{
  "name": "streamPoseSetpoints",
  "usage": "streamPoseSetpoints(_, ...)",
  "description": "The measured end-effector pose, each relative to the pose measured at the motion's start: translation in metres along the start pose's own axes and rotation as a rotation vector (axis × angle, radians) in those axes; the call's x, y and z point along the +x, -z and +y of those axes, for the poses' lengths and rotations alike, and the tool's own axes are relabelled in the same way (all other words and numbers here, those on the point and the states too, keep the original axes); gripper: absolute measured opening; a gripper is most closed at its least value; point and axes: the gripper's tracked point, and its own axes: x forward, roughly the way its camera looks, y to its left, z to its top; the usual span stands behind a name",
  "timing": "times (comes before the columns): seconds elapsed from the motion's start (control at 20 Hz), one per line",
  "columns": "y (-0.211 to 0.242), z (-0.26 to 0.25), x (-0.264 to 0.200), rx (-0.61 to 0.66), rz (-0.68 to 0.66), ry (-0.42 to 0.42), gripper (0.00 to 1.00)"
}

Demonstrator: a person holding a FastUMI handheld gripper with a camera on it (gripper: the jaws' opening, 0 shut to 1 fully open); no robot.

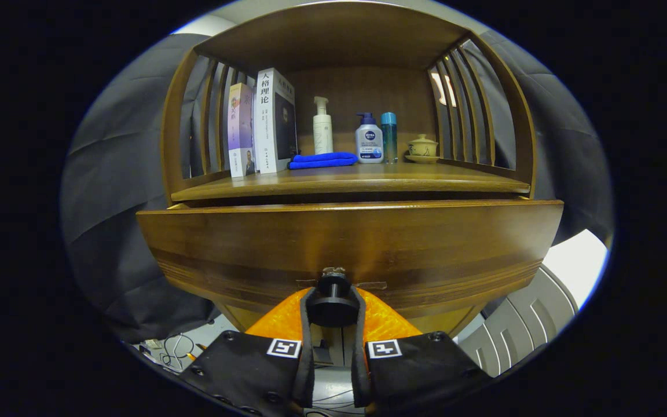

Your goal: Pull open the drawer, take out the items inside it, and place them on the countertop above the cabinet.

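A brown wooden drawer front (345, 243) stands out a little from the cabinet, with a dark gap along its top edge. Its round black knob (333, 304) sits between my two fingers, and my gripper (333, 310) is shut on that knob. Above the drawer lies the wooden countertop (455, 180), the floor of an open shelf with slatted sides. The inside of the drawer is hidden behind its front.
On the countertop stand two books (264, 124) at the left, a folded blue cloth (322, 160), a white pump bottle (322, 126), a blue-capped lotion bottle (369, 140), a teal tube (389, 134) and a small lidded cup (422, 147). Cables (174, 347) lie on the floor below left.
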Motion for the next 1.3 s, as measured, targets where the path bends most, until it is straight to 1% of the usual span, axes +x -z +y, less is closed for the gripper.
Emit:
streamPoseSetpoints(0.5,0.011,0.002,-0.033,-0.025,-0.007,-0.021,0.28)
streamPoseSetpoints(1.3,0.046,0.008,-0.101,-0.077,0.010,-0.093,0.28)
